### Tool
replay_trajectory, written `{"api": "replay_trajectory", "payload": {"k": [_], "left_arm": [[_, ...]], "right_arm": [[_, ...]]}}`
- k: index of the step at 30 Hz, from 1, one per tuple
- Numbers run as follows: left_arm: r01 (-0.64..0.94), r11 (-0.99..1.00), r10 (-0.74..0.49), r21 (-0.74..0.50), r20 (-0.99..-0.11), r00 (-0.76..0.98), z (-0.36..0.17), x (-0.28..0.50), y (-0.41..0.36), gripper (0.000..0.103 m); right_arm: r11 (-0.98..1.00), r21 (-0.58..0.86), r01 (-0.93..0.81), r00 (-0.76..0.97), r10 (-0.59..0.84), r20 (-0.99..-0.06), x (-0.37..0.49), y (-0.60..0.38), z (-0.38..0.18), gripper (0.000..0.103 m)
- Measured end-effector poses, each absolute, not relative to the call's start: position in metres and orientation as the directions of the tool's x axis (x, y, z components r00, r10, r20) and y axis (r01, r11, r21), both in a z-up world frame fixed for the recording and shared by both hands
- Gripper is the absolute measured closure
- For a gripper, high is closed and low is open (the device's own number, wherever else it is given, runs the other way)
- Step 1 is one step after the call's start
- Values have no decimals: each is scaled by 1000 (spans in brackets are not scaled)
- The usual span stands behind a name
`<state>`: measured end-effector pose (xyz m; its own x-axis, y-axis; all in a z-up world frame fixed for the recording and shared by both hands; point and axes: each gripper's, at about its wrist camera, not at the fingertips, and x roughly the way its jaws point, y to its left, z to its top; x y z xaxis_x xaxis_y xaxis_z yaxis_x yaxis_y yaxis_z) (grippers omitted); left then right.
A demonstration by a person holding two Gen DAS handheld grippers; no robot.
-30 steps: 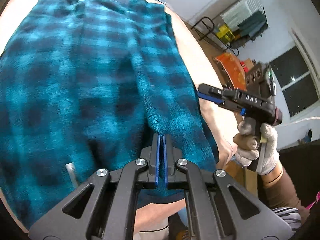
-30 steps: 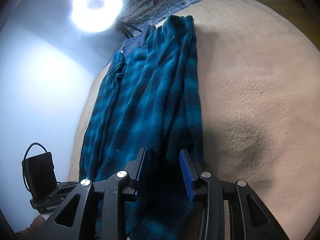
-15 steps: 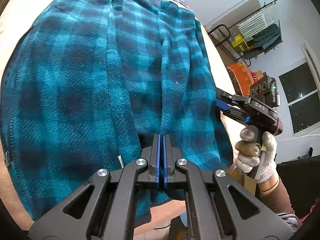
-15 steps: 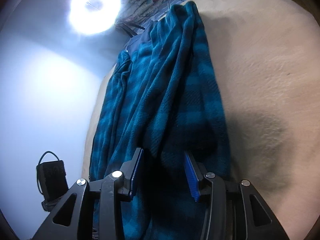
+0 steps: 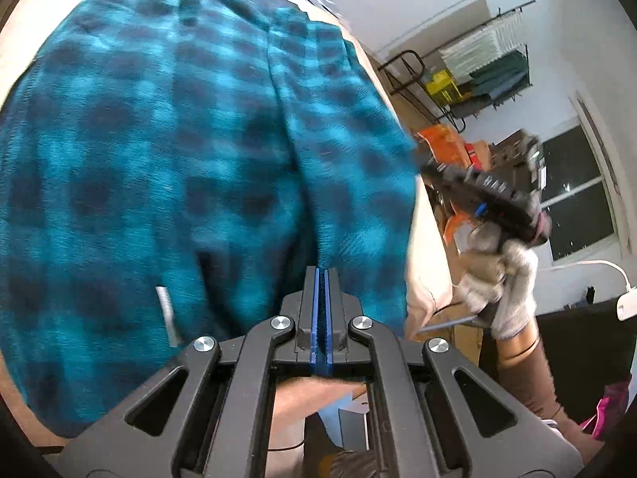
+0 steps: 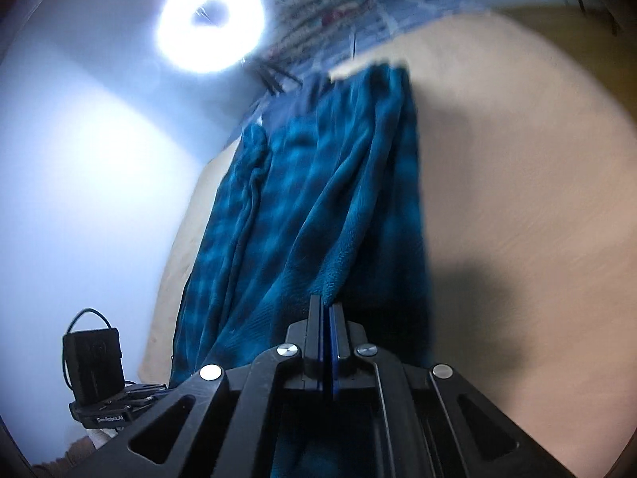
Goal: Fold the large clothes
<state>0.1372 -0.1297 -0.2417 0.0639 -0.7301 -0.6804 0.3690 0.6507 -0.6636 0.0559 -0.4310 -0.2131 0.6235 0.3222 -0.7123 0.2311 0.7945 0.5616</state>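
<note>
Left gripper [image 5: 321,275] clamped on hem of teal-and-navy checked fleece garment [image 5: 167,151] over beige bed [image 6: 517,167]; right gripper [image 6: 327,310], jaws just closed, pinching same fleece.

Ring light [image 6: 210,20] flares w/ glare upper left of right gripper [image 6: 326,310]; dark shadow to its right; motion blur, fisheye-bent edges in both views.

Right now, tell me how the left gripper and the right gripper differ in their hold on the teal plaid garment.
The left gripper pinches a fold in the middle of the near hem of the teal plaid garment; the right gripper bites the hem nearer the garment's side edge, by the bare beige bed cover. The right gripper's jaws have just closed. Both are shut on the cloth.
</note>
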Motion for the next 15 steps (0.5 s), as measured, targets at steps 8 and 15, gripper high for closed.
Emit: {"api": "replay_trajectory", "payload": {"k": [8,15], "left_arm": [[355,671,-701,-651,-713,16,-258,137,-150,103],[371,633,-742,-679,-669,41,-240,138,-157,57]], "right_arm": [[755,593,281,642,311,-701,48,-451,-232,66],[692,681,238,654,404,-640,15,-438,-258,61]]}}
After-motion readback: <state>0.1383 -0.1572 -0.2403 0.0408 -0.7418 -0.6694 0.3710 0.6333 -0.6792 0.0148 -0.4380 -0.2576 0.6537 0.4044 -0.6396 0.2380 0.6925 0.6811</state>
